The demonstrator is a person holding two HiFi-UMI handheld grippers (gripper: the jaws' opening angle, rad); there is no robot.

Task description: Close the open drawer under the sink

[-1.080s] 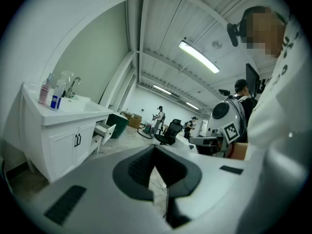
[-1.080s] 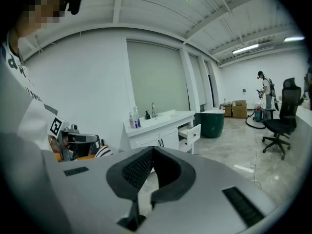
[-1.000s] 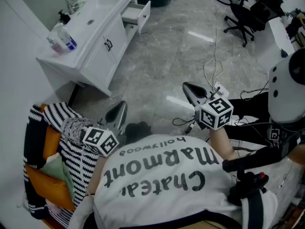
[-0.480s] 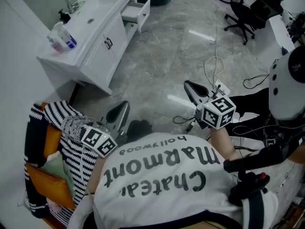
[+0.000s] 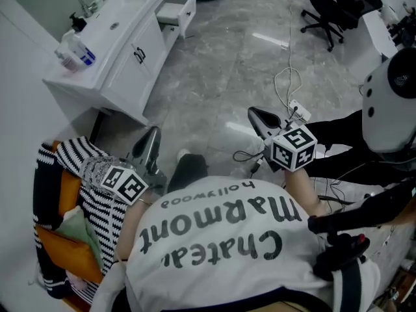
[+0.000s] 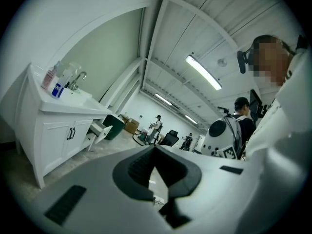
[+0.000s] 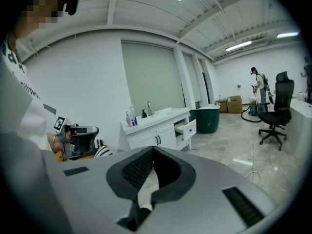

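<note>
A white vanity [image 5: 130,64] with a sink stands against the wall at the head view's upper left. Its drawer [image 5: 181,12] at the far end is pulled out, and it also shows as the drawer [image 6: 100,132] in the left gripper view and the drawer [image 7: 186,128] in the right gripper view. My left gripper [image 5: 149,138] and right gripper [image 5: 255,114] are held in front of my chest, several steps from the vanity. Both point across the floor towards it. The left gripper [image 6: 155,148] and the right gripper [image 7: 153,149] are shut, tips touching, with nothing between them.
Bottles [image 5: 73,49] and a tap stand on the vanity top. A dark green bin [image 7: 208,118] sits beyond the drawer. A striped cloth pile [image 5: 71,187] lies at my left. Cables [image 5: 289,86], an office chair [image 5: 325,12] and a white domed machine [image 5: 390,103] are at the right.
The vanity has slid up and left in the head view. My left gripper has shifted left and a shoe now shows ahead of my body. The right gripper sits slightly lower.
</note>
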